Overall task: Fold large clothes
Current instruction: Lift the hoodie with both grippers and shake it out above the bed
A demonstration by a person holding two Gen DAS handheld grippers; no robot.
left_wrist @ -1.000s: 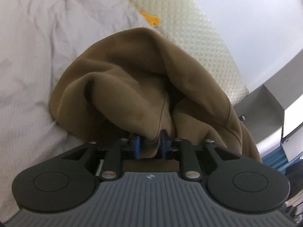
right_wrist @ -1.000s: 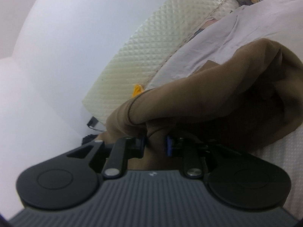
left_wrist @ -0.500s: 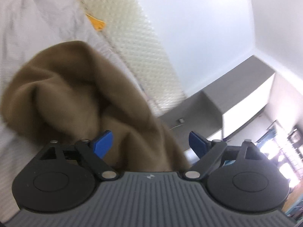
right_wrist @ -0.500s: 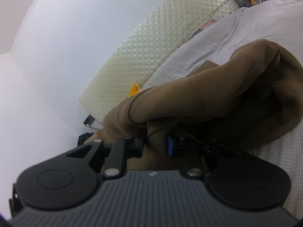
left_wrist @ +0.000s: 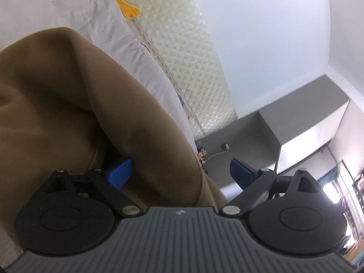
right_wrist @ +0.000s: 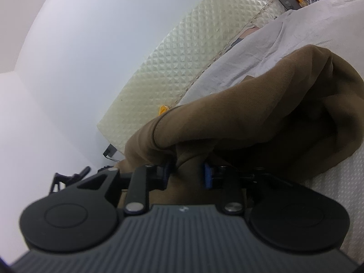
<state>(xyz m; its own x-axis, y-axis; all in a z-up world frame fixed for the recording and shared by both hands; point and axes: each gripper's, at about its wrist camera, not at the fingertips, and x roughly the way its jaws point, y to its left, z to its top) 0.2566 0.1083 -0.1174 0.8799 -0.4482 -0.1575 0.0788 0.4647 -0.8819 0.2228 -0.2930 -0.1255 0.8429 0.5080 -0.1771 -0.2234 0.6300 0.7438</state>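
My left gripper is opening off the brown garment, right gripper loosening its pinch (still bunched, unfolded).

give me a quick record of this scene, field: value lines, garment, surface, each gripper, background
garment: brown sweatshirt, bunched in thick folds, not yet folded flat
surface: bed with a white sheet and a quilted cream mattress
left gripper: jaws wide and opening; cloth lies between them, the pads do not press it
right gripper: jaws narrow and opening; a fold of the sweatshirt sits between the blue pads
background: white wall, grey cabinet, small yellow tag by the mattress
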